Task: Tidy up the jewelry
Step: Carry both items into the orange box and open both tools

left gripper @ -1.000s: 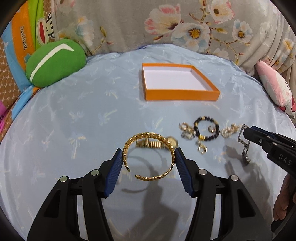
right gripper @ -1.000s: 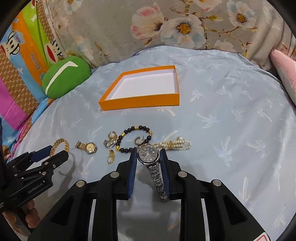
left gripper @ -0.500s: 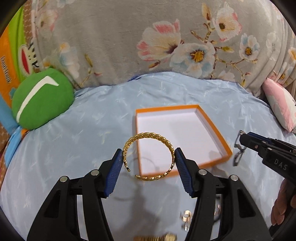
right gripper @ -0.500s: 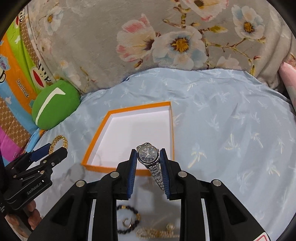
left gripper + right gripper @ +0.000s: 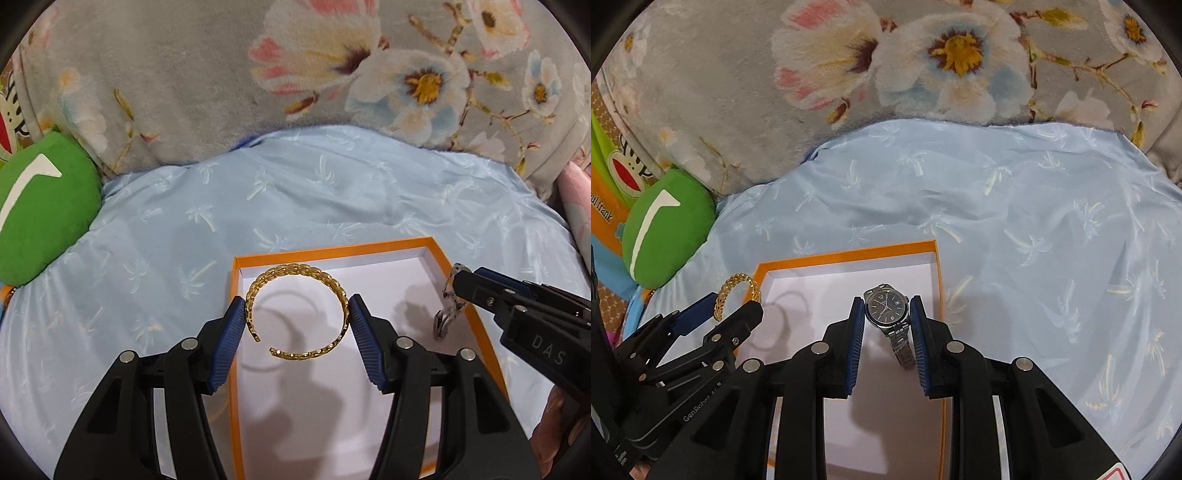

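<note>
A grey floral blanket fills the background, and in front of it lies a pale blue sheet printed with palm trees, which covers the surface. At the left edge sits a green cushion with a white stripe, touching the sheet's border. On the sheet rests a shallow orange box with a white inside, open at the top; both tools hang over it, and their shadows fall on its white floor. The left gripper has its blue pads set fairly wide, pinching a gold chain-link cuff bangle by its two sides, with the bangle's gap turned toward the camera and the ring held above the box's left half. The right gripper has its pads drawn in narrow on a silver wristwatch with a dark dial, gripping the case from either side; the metal band droops down between the fingers, above the right part of the box near its right wall. In the left wrist view the watch's band dangles from the right tool's tip.
</note>
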Tool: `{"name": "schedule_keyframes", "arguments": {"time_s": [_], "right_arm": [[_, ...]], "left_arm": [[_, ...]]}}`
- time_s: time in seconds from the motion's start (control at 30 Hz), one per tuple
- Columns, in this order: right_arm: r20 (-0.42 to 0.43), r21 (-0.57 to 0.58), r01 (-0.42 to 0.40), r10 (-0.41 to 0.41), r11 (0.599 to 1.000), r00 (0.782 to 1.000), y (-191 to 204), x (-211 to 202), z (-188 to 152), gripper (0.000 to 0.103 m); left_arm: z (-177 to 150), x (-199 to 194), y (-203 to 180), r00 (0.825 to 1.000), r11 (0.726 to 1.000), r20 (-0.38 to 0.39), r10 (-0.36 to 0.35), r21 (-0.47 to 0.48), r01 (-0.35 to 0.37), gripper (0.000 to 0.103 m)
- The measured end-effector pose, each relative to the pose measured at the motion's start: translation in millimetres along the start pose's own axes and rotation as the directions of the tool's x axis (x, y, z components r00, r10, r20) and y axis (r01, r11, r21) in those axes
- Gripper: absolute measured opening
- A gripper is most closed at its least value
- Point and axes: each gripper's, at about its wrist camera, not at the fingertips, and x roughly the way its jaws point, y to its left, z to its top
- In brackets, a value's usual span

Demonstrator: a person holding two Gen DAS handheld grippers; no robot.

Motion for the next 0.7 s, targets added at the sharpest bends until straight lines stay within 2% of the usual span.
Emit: {"name": "schedule_keyframes", "arguments": {"time_s": [0.23, 0.3, 0.47, 0.7], "right_arm": [[-0.026, -0.015, 0.036, -0.036, 0.999, 0.999, -2.4, 29.4, 5.9, 0.024], [-0.017, -0.023, 0.043, -0.043, 0.999, 0.999, -0.9, 31.0, 7.4, 0.027], [0.0, -0.027, 0.042, -0.042, 0.999, 0.999, -1.1, 28.7, 3.1, 0.03], [0.007, -0.023, 0.008, -0.008, 1.0, 1.0, -1.9, 8.0, -19.7, 0.03]], "left_arm": [[4.1, 29.1, 0.5, 0.999, 1.0, -0.046, 0.013, -0.001, -0.013, 0.056], [5.1, 32.1, -0.4, 0.999, 1.0, -0.049, 0.019, 0.003, -0.019, 0.058], [8.0, 28.8, 2.7, 0.999, 1.0, -0.025, 0.022, -0.013, -0.022, 0.072], [-8.8, 15.5, 13.8, 0.999, 0.999, -0.035, 0.027, -0.016, -0.028, 0.073]]}}
